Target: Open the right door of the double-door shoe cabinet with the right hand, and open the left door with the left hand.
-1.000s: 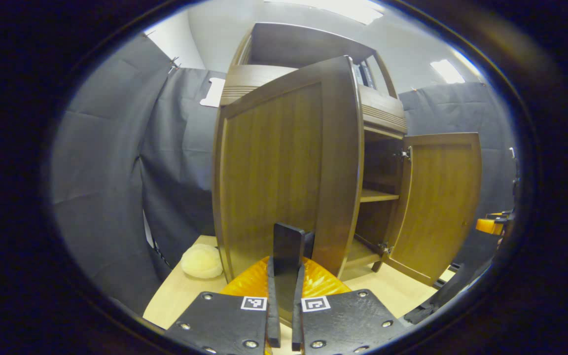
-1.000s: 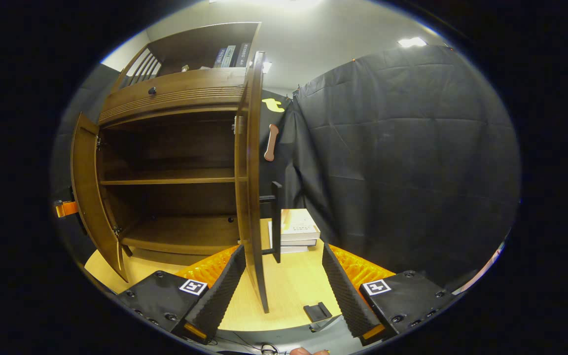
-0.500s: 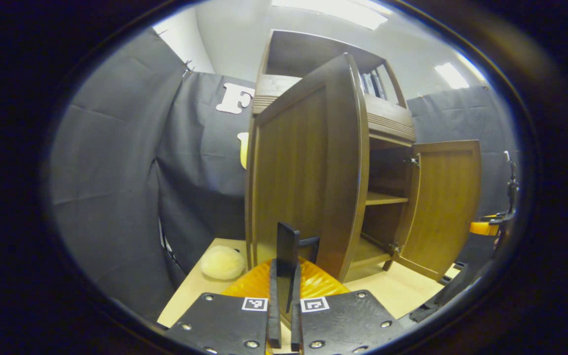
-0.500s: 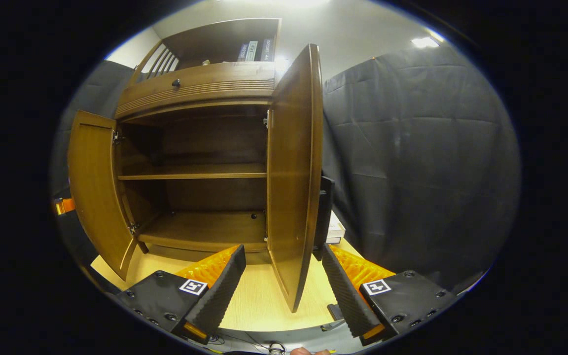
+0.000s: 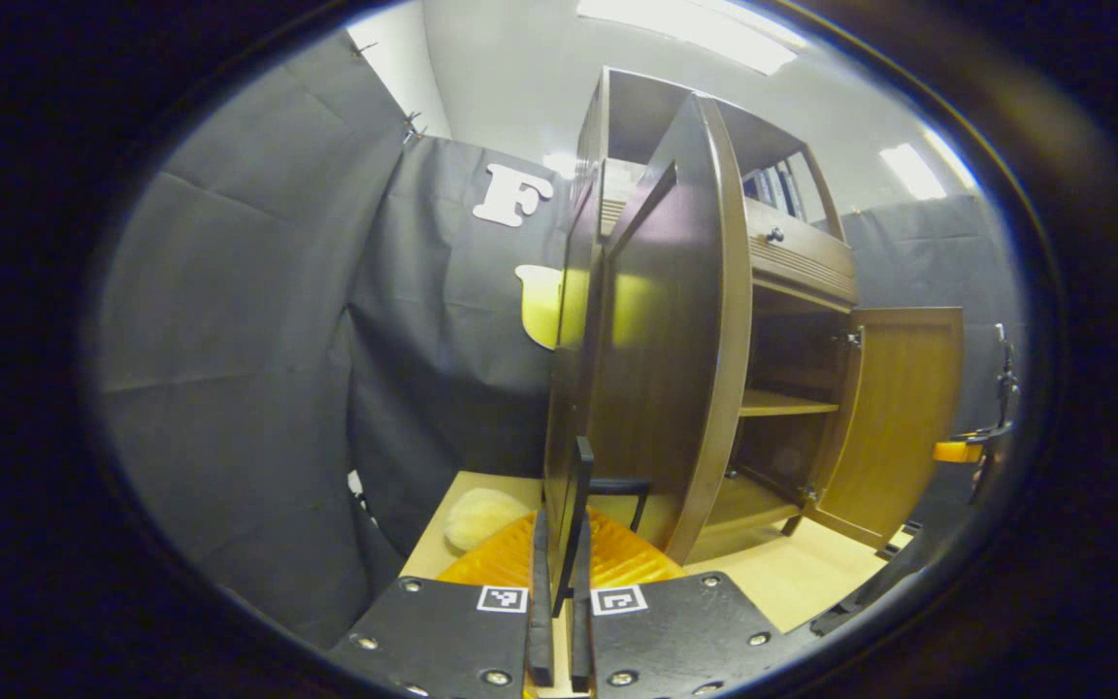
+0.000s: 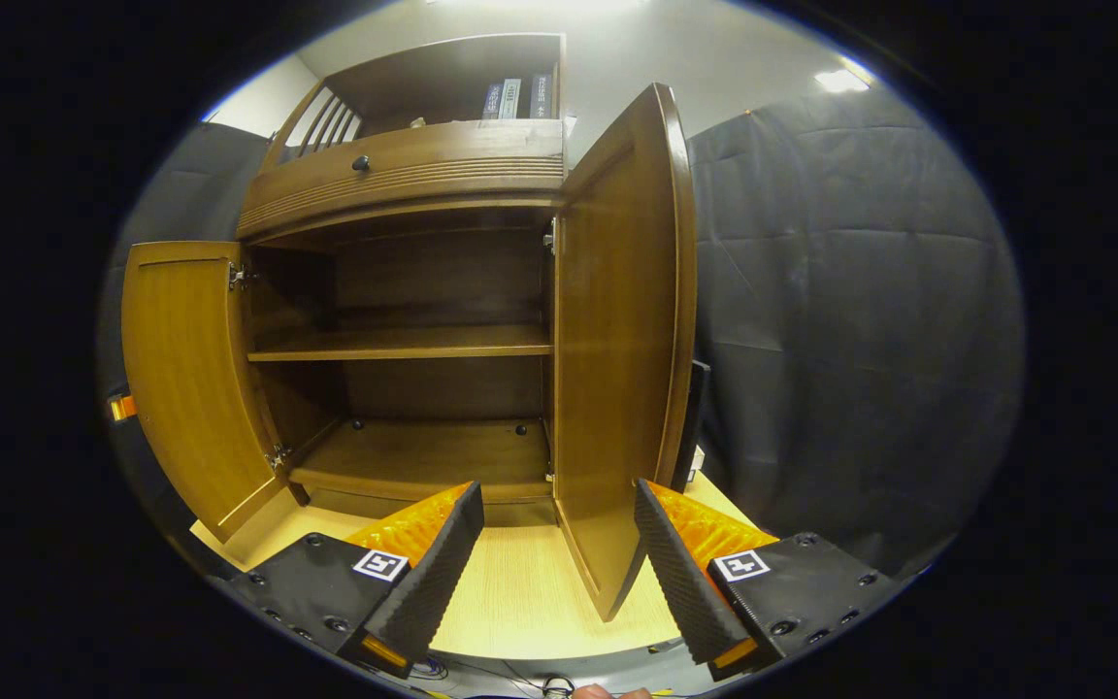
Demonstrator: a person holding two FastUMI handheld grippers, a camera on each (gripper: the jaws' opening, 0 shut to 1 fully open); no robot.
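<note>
Shoe cabinet (image 6: 413, 291): brown wood, visible grain, grooved band under top, small round knob, one inner shelf; stands on pale wooden tabletop (image 6: 520, 592).

Left door (image 5: 666, 330) swung wide, curved panel seen nearly edge-on. Left claw (image 5: 557, 621) narrow, both fingers clamped on flat dark bar handle (image 5: 578, 505) of this door.

Right door (image 6: 617, 340) open, its lower corner between ribbed fingers (image 6: 675, 573) of right claw (image 6: 559, 573); claw wide, holding nothing.

Soft cream round object (image 5: 481, 516) on tabletop beside cabinet.

Against earlier frame: left door swung further outward; right door shows more of inner face.
</note>
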